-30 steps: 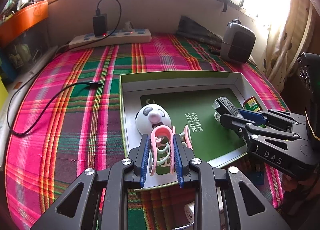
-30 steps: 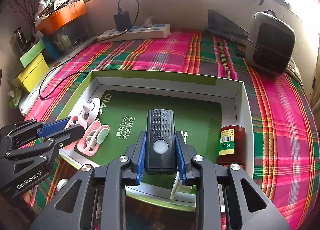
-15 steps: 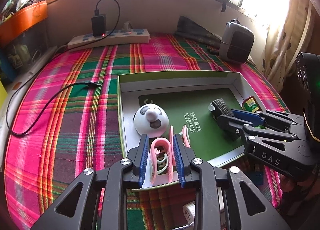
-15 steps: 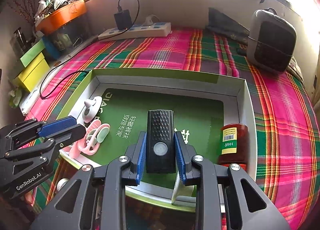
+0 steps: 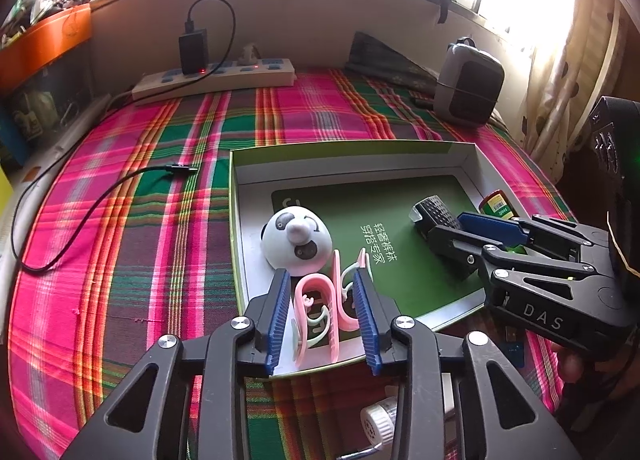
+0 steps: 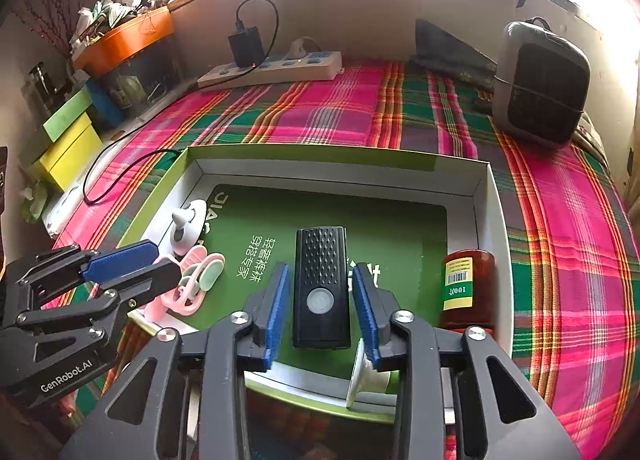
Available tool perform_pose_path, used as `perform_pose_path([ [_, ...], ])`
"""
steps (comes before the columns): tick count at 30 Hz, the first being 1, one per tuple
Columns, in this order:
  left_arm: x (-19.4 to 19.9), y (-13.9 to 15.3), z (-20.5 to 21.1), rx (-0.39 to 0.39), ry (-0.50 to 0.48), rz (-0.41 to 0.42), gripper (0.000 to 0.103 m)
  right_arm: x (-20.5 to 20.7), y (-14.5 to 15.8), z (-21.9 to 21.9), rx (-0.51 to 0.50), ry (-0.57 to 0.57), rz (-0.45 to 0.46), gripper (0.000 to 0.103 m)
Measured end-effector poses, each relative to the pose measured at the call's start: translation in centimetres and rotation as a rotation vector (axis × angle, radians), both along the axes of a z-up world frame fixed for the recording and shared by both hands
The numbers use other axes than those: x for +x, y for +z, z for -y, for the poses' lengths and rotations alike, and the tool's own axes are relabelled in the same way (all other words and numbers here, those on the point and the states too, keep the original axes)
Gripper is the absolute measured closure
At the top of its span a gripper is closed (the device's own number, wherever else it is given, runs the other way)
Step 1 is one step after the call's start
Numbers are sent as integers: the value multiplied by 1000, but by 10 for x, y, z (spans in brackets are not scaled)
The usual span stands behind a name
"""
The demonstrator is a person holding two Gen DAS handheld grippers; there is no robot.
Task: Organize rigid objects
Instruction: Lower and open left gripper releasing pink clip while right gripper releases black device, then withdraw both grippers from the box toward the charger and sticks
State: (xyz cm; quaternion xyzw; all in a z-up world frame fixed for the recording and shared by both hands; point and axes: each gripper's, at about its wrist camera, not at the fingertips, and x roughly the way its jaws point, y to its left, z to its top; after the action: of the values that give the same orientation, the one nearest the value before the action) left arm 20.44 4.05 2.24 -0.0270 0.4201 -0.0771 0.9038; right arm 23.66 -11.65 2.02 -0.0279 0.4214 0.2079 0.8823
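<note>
straddling pink clips (image 5: pixel 318 314) and black device (image 6: pixel 321 286), both grippers (image 5: pixel 322 318) (image 6: pixel 322 310) released, untouching.

I see a woven plaid cloth (image 5: pixel 120 228) covering the bed — matt, coarse-threaded. On it sits a cardboard box lid (image 6: pixel 490 204), matt white walls and a smooth green printed floor. The black device (image 6: pixel 321 284) looks like matt plastic with a knurled far end. The pink clips (image 5: pixel 316 312) are smooth plastic — the panda dome (image 5: pixel 296 246) is faintly glossy. The brown bottle (image 6: pixel 466 286) shines, with a paper label.
</note>
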Motion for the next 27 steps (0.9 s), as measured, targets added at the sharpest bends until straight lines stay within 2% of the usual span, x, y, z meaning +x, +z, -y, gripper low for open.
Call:
perform_pose_path([
  [10,-9,6,0,5,5,25,66,-6,6,2,12,-10,19,66],
  [27,-40,21,-2,-17,17,72,66,-34,24,9,40,-18,83,66],
])
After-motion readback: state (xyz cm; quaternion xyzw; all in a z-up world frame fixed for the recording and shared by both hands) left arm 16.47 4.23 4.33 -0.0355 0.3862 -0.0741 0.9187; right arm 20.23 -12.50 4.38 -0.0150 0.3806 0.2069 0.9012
